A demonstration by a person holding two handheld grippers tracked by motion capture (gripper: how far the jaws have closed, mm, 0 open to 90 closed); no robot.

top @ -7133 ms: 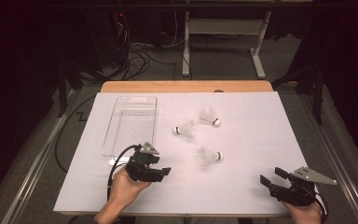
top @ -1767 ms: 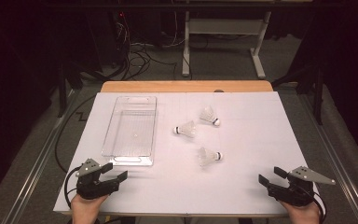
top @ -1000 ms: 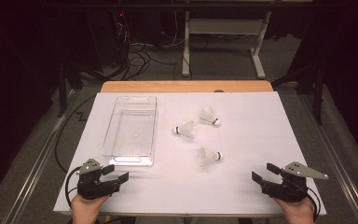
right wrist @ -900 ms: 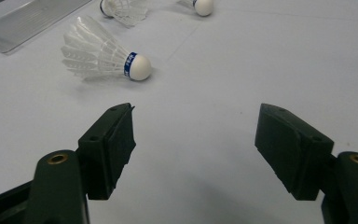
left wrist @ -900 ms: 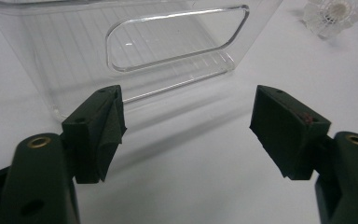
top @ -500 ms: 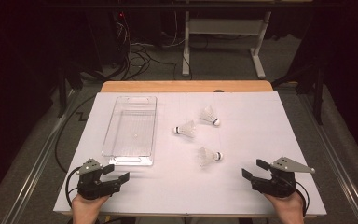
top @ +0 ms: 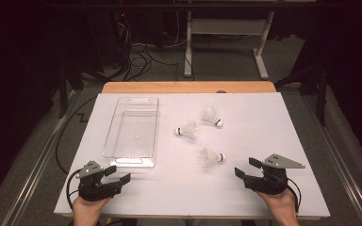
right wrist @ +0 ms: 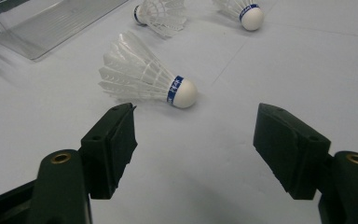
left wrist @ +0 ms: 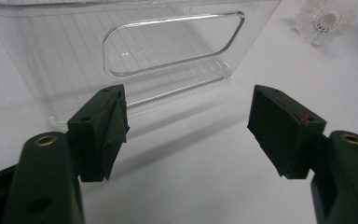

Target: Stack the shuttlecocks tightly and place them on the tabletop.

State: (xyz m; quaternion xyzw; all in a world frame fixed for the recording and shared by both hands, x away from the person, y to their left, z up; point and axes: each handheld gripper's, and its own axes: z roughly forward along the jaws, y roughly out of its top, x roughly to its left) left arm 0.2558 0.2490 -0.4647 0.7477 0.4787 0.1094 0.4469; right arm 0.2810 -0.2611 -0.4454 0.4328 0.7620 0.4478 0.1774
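While both grippers' fingers gape, right gripper (top: 245,170) nears shuttlecock (top: 212,158), left gripper (top: 118,174) faces bin (top: 131,133)

Worktop (top: 264,197): a rectangular table with a white sheet over nearly all of its top; a strip of bare wood shows along the far edge.
Clear plastic bin (top: 133,132): lies on the left half of the sheet, long side running front to back, open side up.
Far shuttlecock (top: 211,117): lies on its side right of centre, cork to the right.
Middle shuttlecock (top: 187,131): just beside the far one, cork pointing left toward the bin.
Near shuttlecock (top: 211,158): lies apart from the other two, nearer the front edge, blue-banded cork to the right.
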